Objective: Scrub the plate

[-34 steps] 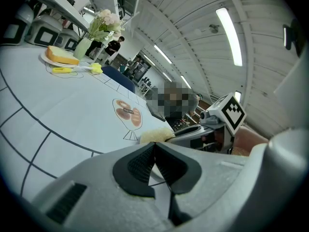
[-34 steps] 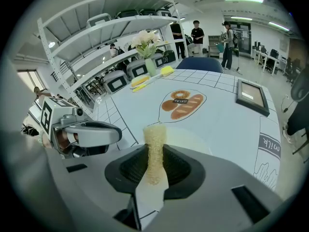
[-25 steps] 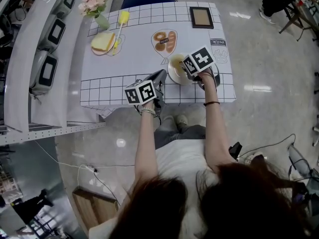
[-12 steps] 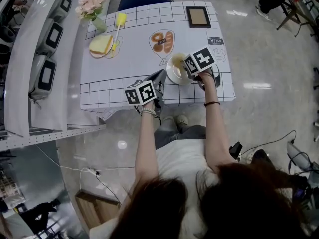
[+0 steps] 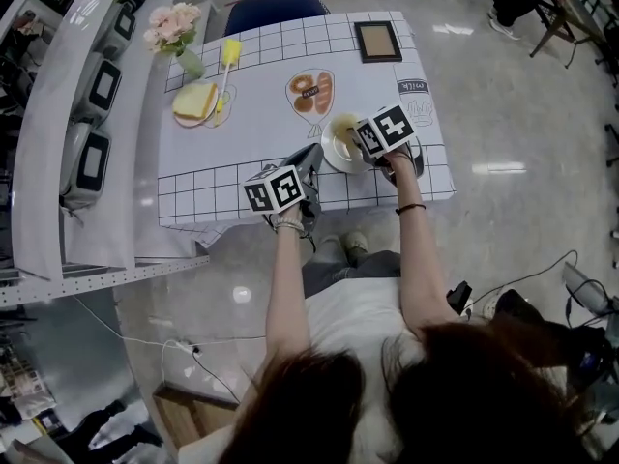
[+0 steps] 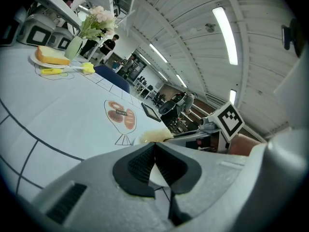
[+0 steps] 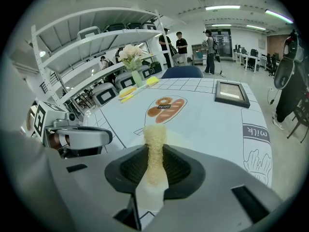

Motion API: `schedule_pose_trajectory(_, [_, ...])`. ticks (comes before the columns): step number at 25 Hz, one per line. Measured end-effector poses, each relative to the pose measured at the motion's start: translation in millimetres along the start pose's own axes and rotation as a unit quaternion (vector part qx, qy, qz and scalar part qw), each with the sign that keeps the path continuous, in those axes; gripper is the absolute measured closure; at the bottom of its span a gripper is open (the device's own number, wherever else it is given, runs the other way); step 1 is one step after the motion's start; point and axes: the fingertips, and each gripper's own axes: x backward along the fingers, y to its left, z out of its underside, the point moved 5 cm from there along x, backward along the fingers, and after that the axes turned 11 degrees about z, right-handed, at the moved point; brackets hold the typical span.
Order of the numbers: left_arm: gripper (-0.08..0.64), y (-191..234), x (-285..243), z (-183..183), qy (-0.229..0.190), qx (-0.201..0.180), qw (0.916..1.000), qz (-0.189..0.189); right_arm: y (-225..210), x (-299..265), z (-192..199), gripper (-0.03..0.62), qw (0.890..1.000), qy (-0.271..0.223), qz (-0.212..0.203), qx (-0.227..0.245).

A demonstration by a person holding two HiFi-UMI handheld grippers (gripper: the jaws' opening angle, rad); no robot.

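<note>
Scrubbing falls to the right gripper [image 7: 155,151]: its jaws are clamped on a yellowish mesh scouring pad [image 7: 154,132], which points forward and down onto the small round white plate [image 5: 334,158] near the front edge of the grid-printed tabletop [image 5: 242,124]. The left gripper [image 6: 154,146], jaws pressed together on nothing, lies just left of the plate's rim, well placed, I think, to steady it.

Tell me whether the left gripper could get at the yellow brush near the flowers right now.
Probably yes. Only bare tablecloth lies between the left gripper and the yellow brush. Its jaws are together, so they must open first, and the brush lies well away, toward the far edge.
</note>
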Motion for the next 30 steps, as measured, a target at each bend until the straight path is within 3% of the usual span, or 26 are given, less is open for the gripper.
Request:
schedule_pose_trajectory(6, [0.549, -6.2, -3.5, -4.9, -0.007, -0.019, 0.9995, 0.022, -3.9, 7.7, 3.0, 0.514, 0.996, -0.065, -0.043, -0.038])
schedule_pose_trajectory(9, [0.549, -8.4, -2.0, -7.9, -0.014, -0.037, 0.9990, 0.024, 0.3, 15.9, -1.5, 0.514, 0.992, -0.111, -0.064, -0.020])
schedule_pose_trajectory(19, [0.549, -26.7, 4.9, -18.8, -0.047, -0.132, 0.9899, 0.021, 5.5, 51.4, -6.8, 0.514, 0.963, -0.244, -0.114, 0.013])
schedule_pose_trajectory(30, [0.549, -51.0, 9.3, -34.0, -0.052, -0.208, 0.9761, 0.034, 7.8, 77.5, 6.0, 0.514, 0.936, -0.323, -0.139, -0.022])
